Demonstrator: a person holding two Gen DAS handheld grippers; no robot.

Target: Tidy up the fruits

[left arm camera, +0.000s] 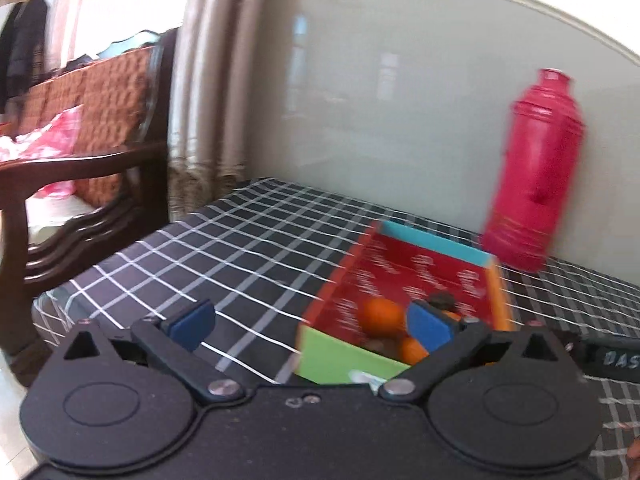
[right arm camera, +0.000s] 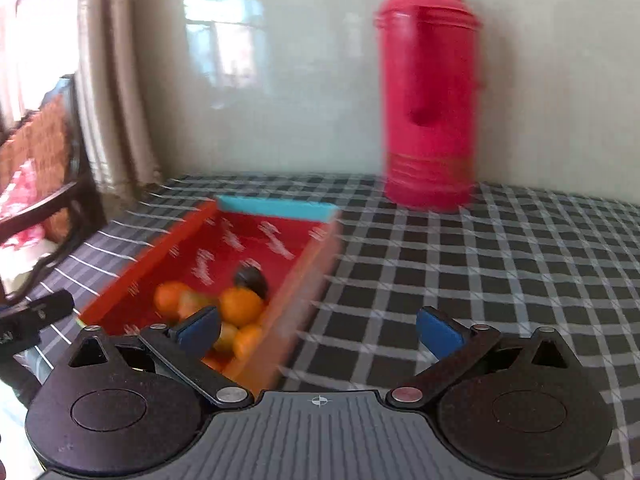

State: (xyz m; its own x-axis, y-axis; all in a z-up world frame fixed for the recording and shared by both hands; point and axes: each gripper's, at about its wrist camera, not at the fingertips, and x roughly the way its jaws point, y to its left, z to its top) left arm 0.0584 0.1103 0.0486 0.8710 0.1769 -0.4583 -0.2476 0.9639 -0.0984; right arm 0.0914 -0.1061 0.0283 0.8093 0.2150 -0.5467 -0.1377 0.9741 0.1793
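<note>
box [right arm camera: 276,208]: open, red inside, blue far wall, orange right wall, set near table's back-left corner | oranges [right arm camera: 240,306]: several, heaped at box's near end | dark fruit [right arm camera: 251,278]: one, just behind oranges

Left hand-held gripper [left arm camera: 312,322] tilts gently downward, its blue-padded jaws spread wide and holding nothing. Right hand-held gripper [right arm camera: 320,330] also tilts downward, jaws wide apart and empty.

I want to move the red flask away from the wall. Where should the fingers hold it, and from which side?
Hold the red flask at its straight middle body, below the stepped shoulder. Come from the front, level, one finger on each side: it stands upright on the checked tablecloth, the wall blocks the back, and the round body looks wide, so open fully.
</note>
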